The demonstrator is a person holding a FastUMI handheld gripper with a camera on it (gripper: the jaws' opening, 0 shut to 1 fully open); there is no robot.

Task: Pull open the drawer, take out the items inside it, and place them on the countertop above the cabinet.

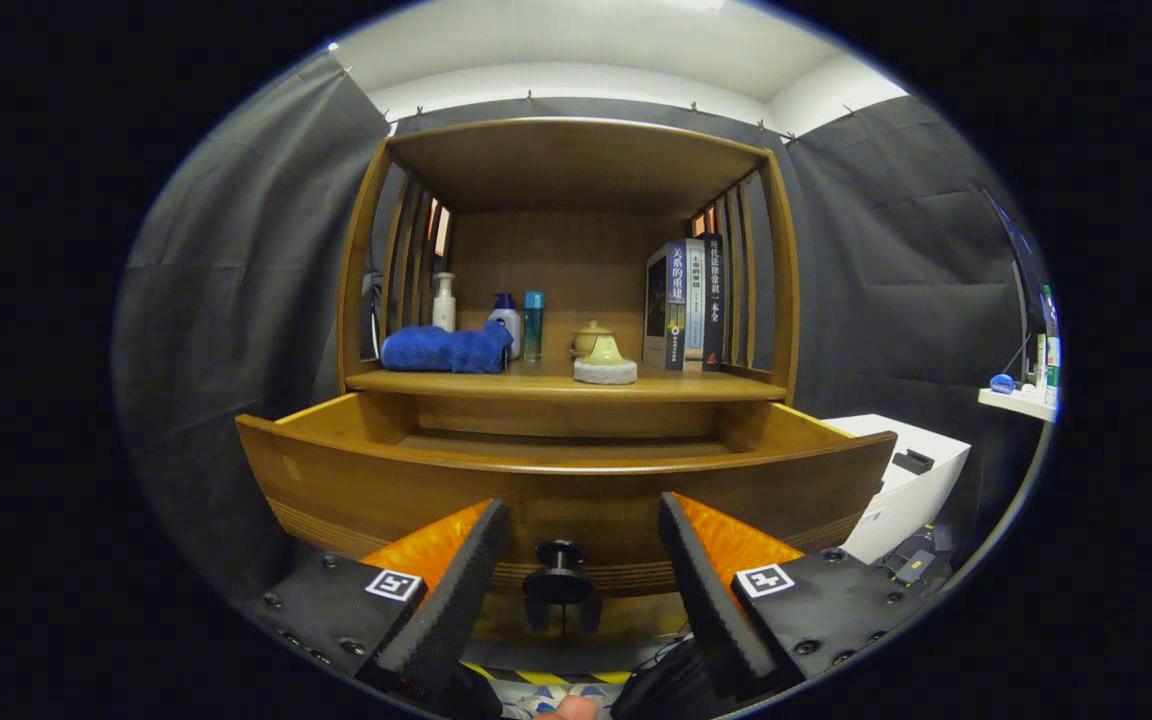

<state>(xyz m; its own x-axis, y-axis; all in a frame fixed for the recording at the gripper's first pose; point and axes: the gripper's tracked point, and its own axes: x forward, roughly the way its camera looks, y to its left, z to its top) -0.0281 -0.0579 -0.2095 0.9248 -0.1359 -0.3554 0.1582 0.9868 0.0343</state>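
Note:
The wooden drawer [356, 480] of the cabinet is pulled out toward me, and its curved front panel spans the width just ahead of my fingers. Its dark round knob [559, 565] sits low on the front, between my two fingers without touching them. My gripper [581, 515] is open, with the fingertips level with the drawer front. From this low angle only the inner back wall [566, 415] of the drawer shows; its floor and contents are hidden. The countertop [716, 382] above the drawer is a wooden shelf.
On the countertop lie a blue towel [446, 350], a white pump bottle [444, 302], two small bottles [521, 325], a small teapot on a stone base [604, 358] and several upright books [686, 305]. A white box [911, 480] stands to the right of the drawer.

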